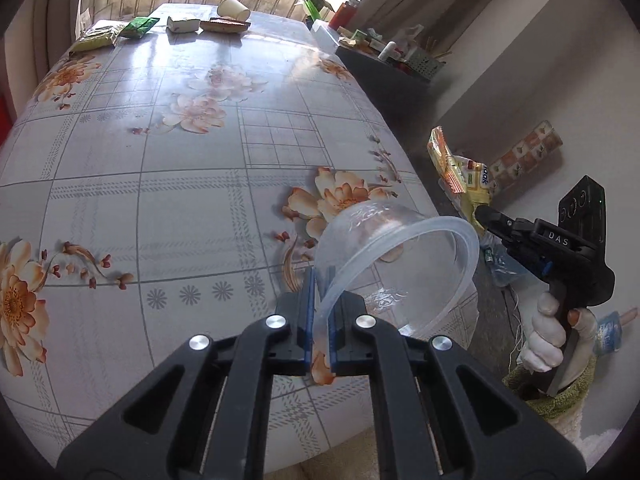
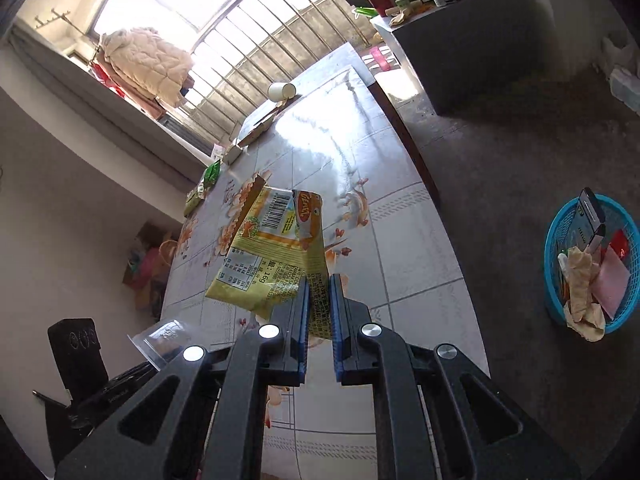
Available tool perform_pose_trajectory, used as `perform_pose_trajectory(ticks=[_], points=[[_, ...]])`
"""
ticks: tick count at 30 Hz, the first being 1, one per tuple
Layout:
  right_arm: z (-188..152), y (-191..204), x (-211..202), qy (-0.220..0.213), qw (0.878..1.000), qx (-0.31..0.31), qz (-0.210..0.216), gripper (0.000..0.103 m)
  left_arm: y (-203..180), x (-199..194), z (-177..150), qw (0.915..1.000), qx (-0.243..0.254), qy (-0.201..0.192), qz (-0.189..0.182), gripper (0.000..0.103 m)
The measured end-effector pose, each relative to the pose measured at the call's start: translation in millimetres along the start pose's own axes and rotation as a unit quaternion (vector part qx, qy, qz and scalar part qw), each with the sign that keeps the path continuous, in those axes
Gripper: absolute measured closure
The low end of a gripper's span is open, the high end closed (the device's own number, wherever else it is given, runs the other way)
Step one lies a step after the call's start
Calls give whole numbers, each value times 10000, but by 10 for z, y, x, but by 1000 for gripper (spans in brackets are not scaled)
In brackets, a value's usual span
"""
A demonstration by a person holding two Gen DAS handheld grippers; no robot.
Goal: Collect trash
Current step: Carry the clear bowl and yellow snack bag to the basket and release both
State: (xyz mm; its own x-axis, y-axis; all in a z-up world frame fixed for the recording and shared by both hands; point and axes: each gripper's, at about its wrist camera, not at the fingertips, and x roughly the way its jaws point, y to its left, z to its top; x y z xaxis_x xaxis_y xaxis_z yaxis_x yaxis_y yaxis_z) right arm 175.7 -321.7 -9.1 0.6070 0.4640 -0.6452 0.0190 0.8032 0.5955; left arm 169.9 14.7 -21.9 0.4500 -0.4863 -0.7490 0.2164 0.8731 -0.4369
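Note:
My left gripper (image 1: 321, 280) is shut on the rim of a clear plastic bowl (image 1: 400, 264), held tilted over the near right edge of the floral-cloth table (image 1: 160, 200). Past that edge, a gloved hand (image 1: 548, 336) holds my right gripper (image 1: 486, 214), which is shut on a yellow snack wrapper (image 1: 460, 172). In the right wrist view the wrapper (image 2: 272, 252) hangs crumpled from the blue pads of the right gripper (image 2: 319, 284) above the table (image 2: 400, 240). The bowl (image 2: 160, 340) shows at lower left. A blue basket (image 2: 554, 236) of trash stands on the floor at right.
At the table's far end lie a tipped paper cup (image 1: 233, 8), green packets (image 1: 140, 26), a small box (image 1: 182, 24) and a flat carton (image 1: 224, 24). A dark cabinet (image 1: 384, 68) with clutter on top stands at the right by the window. Bare concrete floor (image 2: 500, 160) lies between table and basket.

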Motion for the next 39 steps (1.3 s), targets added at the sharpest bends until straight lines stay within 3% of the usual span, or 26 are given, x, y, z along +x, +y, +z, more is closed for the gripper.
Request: perform_pose_trajectory(ticks=[5,9,15,21,27,30,33,34,35,37,39], points=[[-162,-583,-811,-741,9951,500,-427,93,-666,109,57,9979,602,53,-233,99],[-330,-1148,-1357,-1215,9840,1015,-822,93,-1247,392,156,9925,1088,334,-447,99],[-519,-1916,-1549,-1325,9667,1644,-1448,93,-2119,1114,199,9776,1679,1070,-684,99],[-568,-2750,-1221,-1123,9479,2426,-1734,93,-2873,2218,143,9494,2328,2078,-344,99],[-372,-3598,-584,-627,9327,3018,-1873,93,-3244,3478,-31,9065,2789,3160,259,99],[-174,-3935,-272,-439,9270,3181,-1937,93,-3288,3980,-137,8899,2948,3438,539,99],[58,-4222,41,-270,9246,3295,-1891,88,-3337,4365,-180,8822,3112,3428,858,98],[126,-4314,148,-226,9244,3280,-1934,84,-3379,4467,-200,8785,3212,3416,915,94],[176,-4394,254,-168,9269,3226,-1912,82,-3376,4553,-219,8754,3268,3443,910,82],[214,-4519,446,7,9266,3241,-1905,66,-3368,4659,-192,8790,3204,3404,938,63],[193,-4626,548,145,9214,3336,-1989,65,-3355,4683,-137,8864,3099,3338,829,60]])
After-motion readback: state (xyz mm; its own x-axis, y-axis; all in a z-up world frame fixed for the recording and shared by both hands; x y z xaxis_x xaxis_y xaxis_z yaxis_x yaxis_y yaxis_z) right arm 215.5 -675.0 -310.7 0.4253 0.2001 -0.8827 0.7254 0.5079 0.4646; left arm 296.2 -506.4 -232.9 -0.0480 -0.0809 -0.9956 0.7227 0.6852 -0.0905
